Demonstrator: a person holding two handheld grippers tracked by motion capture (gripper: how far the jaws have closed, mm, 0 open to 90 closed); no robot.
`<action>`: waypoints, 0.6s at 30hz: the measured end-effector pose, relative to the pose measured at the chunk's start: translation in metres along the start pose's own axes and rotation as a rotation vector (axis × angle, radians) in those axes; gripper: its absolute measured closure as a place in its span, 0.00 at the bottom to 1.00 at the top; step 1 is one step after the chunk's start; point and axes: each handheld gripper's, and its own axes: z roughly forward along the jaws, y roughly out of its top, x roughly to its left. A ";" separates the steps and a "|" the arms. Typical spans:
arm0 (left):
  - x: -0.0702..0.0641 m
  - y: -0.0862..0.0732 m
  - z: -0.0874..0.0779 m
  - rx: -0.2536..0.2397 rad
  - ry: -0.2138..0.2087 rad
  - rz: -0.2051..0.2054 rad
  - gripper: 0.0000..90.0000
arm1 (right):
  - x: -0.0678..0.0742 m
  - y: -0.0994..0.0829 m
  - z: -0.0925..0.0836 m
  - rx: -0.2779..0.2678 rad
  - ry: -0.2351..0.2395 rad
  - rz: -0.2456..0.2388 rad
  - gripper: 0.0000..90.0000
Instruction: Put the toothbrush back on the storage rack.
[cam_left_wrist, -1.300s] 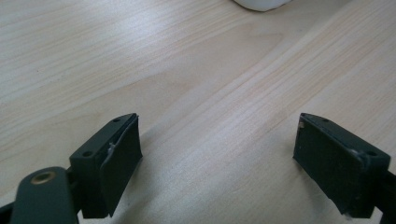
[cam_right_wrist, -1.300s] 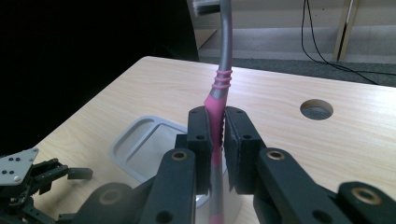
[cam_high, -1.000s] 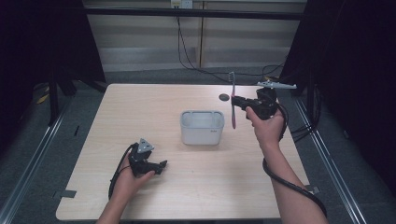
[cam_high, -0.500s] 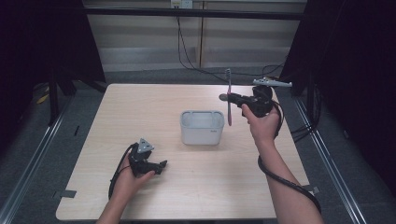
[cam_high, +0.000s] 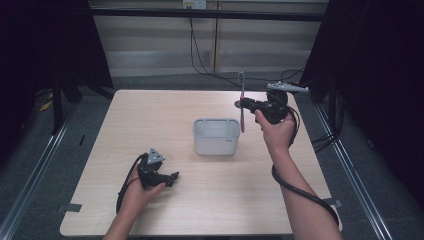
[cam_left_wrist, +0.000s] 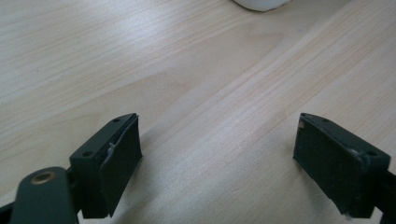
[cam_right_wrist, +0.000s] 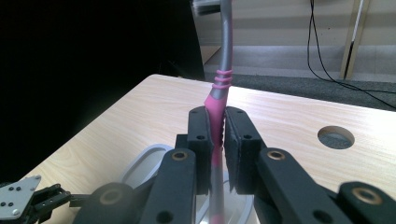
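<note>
A pink and grey toothbrush (cam_high: 242, 102) (cam_right_wrist: 221, 88) stands upright in the air, head up, with my right gripper (cam_high: 243, 104) (cam_right_wrist: 216, 128) shut on its pink handle. Its lower end hangs just past the right rim of the white cup (cam_high: 216, 136) (cam_right_wrist: 144, 163) in the middle of the table. My left gripper (cam_high: 172, 177) (cam_left_wrist: 217, 158) rests on the table near the front left, jaws open and nothing between them but bare wood.
A round cable hole (cam_high: 237, 104) (cam_right_wrist: 335, 137) is cut in the wooden table (cam_high: 150, 115) behind the cup. Black cables trail off the right edge. Dark curtains flank both sides, and metal rails run along the floor.
My right gripper has carried the toothbrush a little to the left, toward the cup's right rim. The left gripper has stayed still.
</note>
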 end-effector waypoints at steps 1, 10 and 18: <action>0.000 0.000 0.000 0.000 0.000 0.000 0.16 | 0.000 0.000 0.001 0.001 0.000 0.000 0.90; 0.000 0.000 0.000 0.003 0.000 0.004 0.16 | 0.003 -0.003 0.008 -0.008 0.009 -0.002 0.90; 0.000 0.000 0.000 0.002 0.001 0.004 0.16 | 0.003 -0.005 0.016 -0.009 0.013 -0.009 0.90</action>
